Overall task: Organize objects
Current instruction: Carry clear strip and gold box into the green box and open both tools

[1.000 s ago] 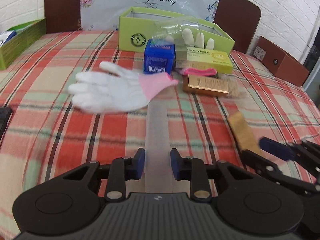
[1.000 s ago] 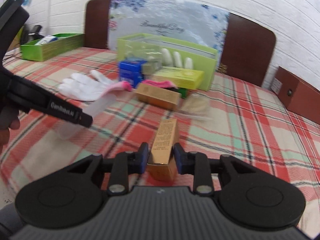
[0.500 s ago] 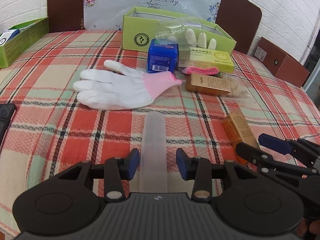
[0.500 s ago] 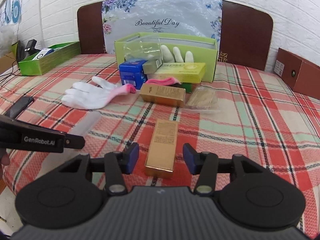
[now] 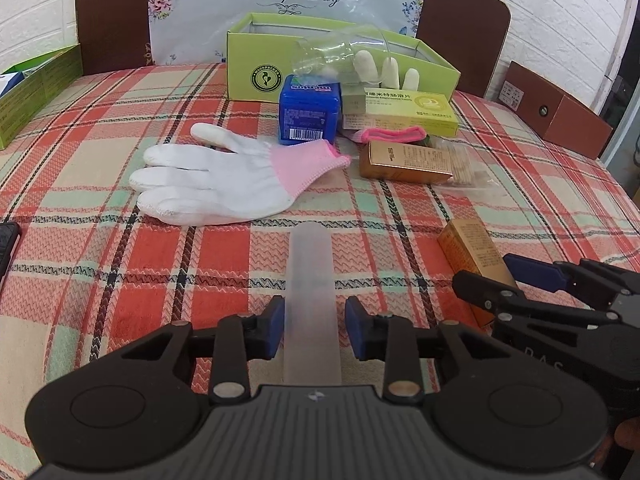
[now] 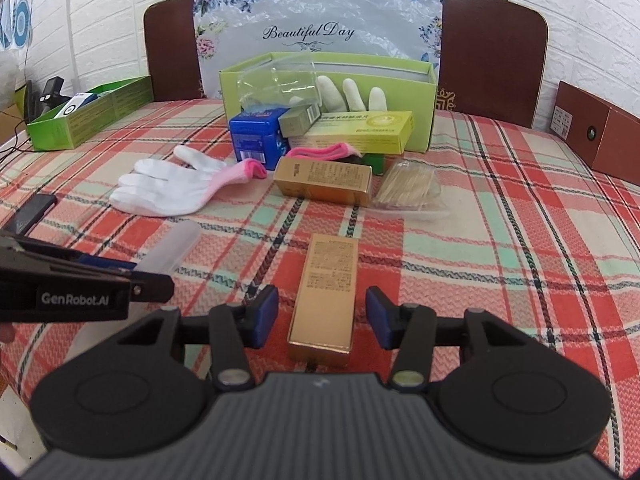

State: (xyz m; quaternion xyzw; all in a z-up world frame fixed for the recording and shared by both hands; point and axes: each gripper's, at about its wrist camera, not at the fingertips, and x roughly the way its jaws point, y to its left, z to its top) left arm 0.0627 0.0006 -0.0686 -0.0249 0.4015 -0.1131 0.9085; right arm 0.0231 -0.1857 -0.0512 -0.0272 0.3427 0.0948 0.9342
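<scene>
A frosted translucent tube [image 5: 311, 300] lies on the plaid cloth between the fingers of my left gripper [image 5: 314, 326], which is open with gaps on both sides. A gold box [image 6: 326, 294] lies on the cloth between the fingers of my right gripper [image 6: 323, 316], also open and clear of it. The gold box [image 5: 474, 258] and right gripper show at the right of the left wrist view; the tube [image 6: 172, 252] shows at the left of the right wrist view.
Beyond lie a white glove with pink cuff [image 5: 224, 178], a blue box [image 5: 310, 110], a second gold box [image 6: 326, 180], a toothpick pack [image 6: 408, 182], a yellow-green carton [image 6: 362, 130] and an open green box [image 6: 420, 88]. A dark phone [image 6: 30, 212] lies left.
Both grippers opened and released the tube and the gold box, which now rest on the cloth. Both grippers have drawn back slightly.
</scene>
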